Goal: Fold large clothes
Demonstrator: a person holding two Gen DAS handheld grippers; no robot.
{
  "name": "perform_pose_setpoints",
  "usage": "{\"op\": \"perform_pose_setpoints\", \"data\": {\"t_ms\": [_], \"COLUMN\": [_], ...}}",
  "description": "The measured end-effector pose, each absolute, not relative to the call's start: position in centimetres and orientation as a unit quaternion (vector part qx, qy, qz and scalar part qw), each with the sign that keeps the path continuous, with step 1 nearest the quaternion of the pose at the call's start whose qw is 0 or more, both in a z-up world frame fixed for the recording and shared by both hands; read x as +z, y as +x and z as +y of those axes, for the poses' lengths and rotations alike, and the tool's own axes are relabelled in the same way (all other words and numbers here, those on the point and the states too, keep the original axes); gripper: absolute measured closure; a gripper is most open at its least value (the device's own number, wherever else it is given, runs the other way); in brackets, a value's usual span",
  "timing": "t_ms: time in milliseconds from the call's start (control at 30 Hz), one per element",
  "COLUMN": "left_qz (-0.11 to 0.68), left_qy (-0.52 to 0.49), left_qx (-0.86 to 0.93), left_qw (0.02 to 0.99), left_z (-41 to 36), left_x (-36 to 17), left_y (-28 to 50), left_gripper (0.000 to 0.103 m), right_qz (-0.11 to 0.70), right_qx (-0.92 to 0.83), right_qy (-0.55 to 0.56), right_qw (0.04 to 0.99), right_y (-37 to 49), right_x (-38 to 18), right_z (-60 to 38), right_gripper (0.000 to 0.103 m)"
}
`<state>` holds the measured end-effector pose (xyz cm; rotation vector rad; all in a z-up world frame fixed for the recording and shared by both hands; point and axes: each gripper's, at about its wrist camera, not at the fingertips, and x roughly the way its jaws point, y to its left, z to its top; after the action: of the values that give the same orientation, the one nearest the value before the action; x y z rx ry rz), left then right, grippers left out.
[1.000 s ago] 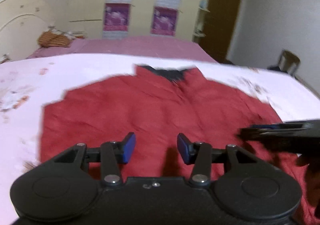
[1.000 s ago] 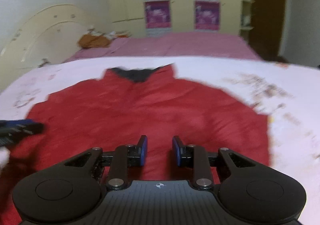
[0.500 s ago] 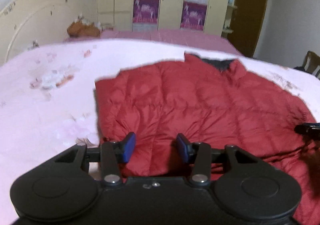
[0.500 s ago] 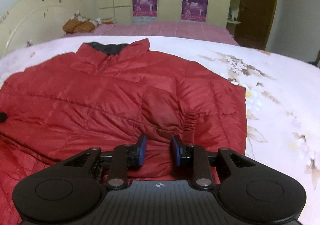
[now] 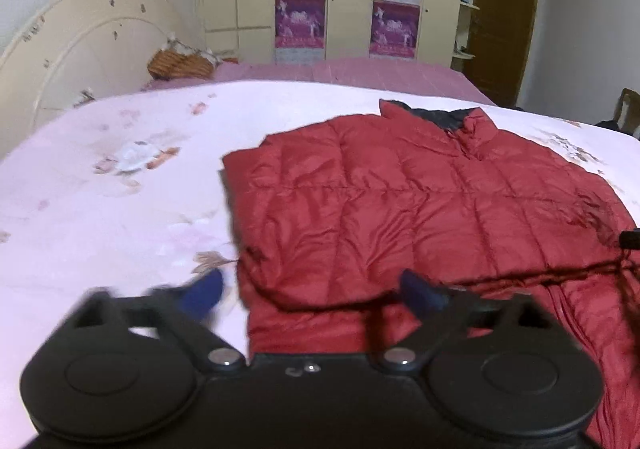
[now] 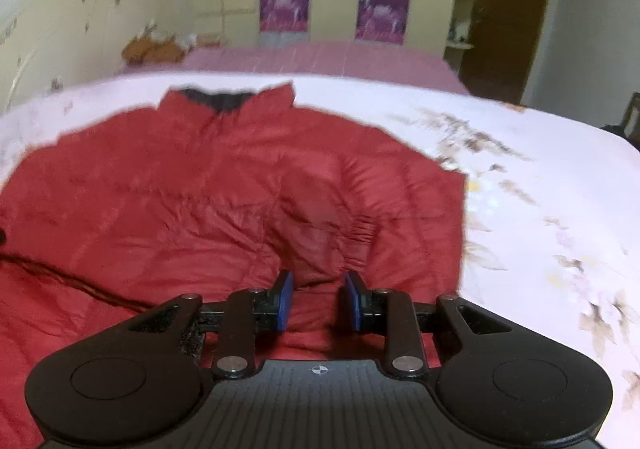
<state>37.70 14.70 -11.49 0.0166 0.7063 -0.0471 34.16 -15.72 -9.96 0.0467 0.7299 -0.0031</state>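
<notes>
Left claw [image 5: 310, 295] hangs spread wide and grasps nothing, its blue pads [image 5: 204, 291] straddling the near left corner of the red down jacket [image 5: 400, 209], which lies flat on the floral bedspread [image 5: 100, 201] just ahead of both claws. Right claw [image 6: 316, 301] is released too, with a narrower gap, poised over the gathered sleeve cuff [image 6: 360, 235] folded across the jacket's front.

Likely trouble: the puffy, slick shell could slip from a shallow pinch, or a claw could catch only the top layer and drag the folded sleeve out of place. With the left claw partly over the bedspread, it could also pinch that along with the jacket.

Only the left view shows the jacket's left edge and the wicker basket [image 5: 180, 65] far ahead; only the right view shows the cuff and right edge.
</notes>
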Motion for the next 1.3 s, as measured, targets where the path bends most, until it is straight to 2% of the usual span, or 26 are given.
{"op": "perform_pose_setpoints", "data": {"t_ms": [33,67,100,333,400,433,833,1033,1133,1167,1200,1233,1300], "left_qz": [0.348,0.351,0.355,0.365,0.367,0.369,0.4,0.399,0.398,0.397,0.395,0.394,0.394], "left_qy": [0.01,0.012,0.015,0.031,0.03,0.028,-0.045,-0.145,-0.201,-0.219,-0.238,-0.249,-0.263], "left_qx": [-0.027,-0.029,-0.032,-0.051,-0.051,-0.05,-0.015,-0.031,-0.049,-0.056,-0.063,-0.065,-0.074], "left_qw": [0.937,0.936,0.934,0.929,0.928,0.927,0.915,0.905,0.894,0.89,0.885,0.882,0.877], "left_z": [14.7,14.7,14.7,14.9,15.4,15.5,19.1,21.1,22.3,22.8,23.3,23.6,24.1], "left_x": [-11.4,-11.3,-11.3,-11.4,-11.4,-11.5,-12.8,-12.8,-13.1,-13.2,-13.4,-13.6,-13.8], "left_y": [37.2,36.7,35.9,31.1,29.3,28.6,17.8,14.0,13.3,13.3,13.5,13.6,14.3], "left_gripper": [0.007,0.007,0.007,0.013,0.014,0.014,0.025,0.033,0.034,0.034,0.034,0.036,0.043], "right_qz": [0.354,0.347,0.329,0.335,0.345,0.35,0.393,0.405,0.398,0.396,0.395,0.396,0.394], "right_qx": [-0.004,-0.007,-0.003,-0.009,-0.013,-0.016,0.009,0.029,0.054,0.06,0.071,0.078,0.083], "right_qy": [0.028,0.029,0.026,0.065,0.082,0.09,0.218,0.279,0.327,0.339,0.354,0.366,0.383], "right_qw": [0.935,0.938,0.944,0.94,0.935,0.932,0.893,0.87,0.855,0.851,0.845,0.838,0.832], "right_y": [33.3,32.3,30.7,23.1,21.3,20.4,10.3,6.1,4.6,4.4,4.3,4.4,4.9], "right_x": [-9.7,-9.4,-8.9,-8.1,-8.3,-8.4,-9.7,-11.0,-11.4,-11.5,-11.7,-12.0,-12.5], "right_z": [-15.8,-15.9,-15.8,-17.5,-18.3,-18.8,-25.7,-28.2,-29.2,-29.4,-29.6,-29.8,-30.2], "right_gripper": [0.055,0.016,0.012,0.014,0.029,0.03,0.031,0.031,0.031,0.033,0.045,0.049,0.053]}}
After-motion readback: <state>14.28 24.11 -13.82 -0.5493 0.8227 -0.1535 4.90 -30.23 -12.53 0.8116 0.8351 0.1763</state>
